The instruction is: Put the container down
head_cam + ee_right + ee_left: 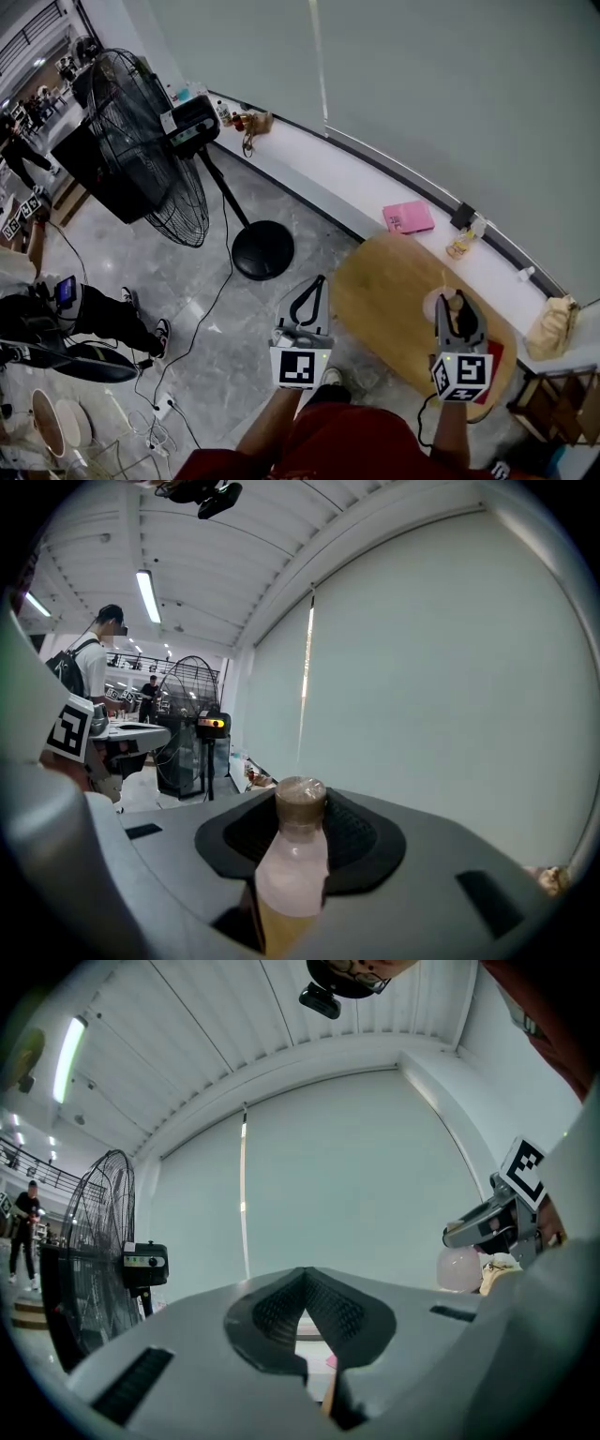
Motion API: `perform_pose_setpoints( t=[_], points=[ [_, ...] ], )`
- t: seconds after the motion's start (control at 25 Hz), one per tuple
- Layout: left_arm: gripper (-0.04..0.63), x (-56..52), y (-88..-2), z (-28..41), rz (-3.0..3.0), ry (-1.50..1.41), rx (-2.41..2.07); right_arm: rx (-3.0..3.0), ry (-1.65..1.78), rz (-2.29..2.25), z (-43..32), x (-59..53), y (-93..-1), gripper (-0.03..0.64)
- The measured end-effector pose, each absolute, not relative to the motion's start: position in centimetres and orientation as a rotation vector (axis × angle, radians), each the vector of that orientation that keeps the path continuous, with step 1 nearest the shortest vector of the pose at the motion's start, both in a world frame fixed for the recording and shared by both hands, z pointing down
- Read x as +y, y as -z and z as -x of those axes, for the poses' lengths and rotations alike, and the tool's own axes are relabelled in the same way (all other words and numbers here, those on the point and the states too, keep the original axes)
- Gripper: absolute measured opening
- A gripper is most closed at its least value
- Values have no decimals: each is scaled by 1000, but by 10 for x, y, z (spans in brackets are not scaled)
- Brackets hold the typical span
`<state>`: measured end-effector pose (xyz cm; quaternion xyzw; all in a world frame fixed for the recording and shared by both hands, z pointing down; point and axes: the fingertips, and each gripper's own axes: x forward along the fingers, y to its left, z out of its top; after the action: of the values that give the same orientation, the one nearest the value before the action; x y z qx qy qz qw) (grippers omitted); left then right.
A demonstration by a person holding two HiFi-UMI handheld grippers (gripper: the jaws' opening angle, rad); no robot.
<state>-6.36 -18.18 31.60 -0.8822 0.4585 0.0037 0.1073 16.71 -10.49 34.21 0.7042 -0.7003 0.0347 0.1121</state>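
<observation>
- The container (291,864), a translucent bottle with a brown cap and yellowish liquid in its lower part, was pinched cap-uppermost between the pads of the right gripper (457,305).
- It was positioned over the near right part of the round wooden table (384,291). Contact between its base and the table top could not be confirmed.
- The left gripper (305,1277) was held left of the table, over the floor, with its jaws pressed together and nothing between them.
- A pink booklet (408,217) and a small bottle (459,245) were seen on the white ledge (328,169) beyond the table. A standing fan (141,150) was seen at far left.
- The step in hand was judged to be the carry to the put-down spot, with release outstanding.
- The next move was judged to call for lowering the container onto a bare part of the table until its base was supported. Only then were the jaws to be spread and drawn back clear of the cap.
</observation>
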Motion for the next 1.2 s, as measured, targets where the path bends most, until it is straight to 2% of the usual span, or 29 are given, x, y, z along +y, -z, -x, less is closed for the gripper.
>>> perform_pose_setpoints(
  t=[0.6,1.2],
  points=[
    [5,-248,-341,100,2643,4,1345,-2047,-109,-2033,-118,-171,-352,138],
    [5,-301,-386,44,2750,54,1385,-2045,-286,-1944,-163,-232,-423,137]
  ],
)
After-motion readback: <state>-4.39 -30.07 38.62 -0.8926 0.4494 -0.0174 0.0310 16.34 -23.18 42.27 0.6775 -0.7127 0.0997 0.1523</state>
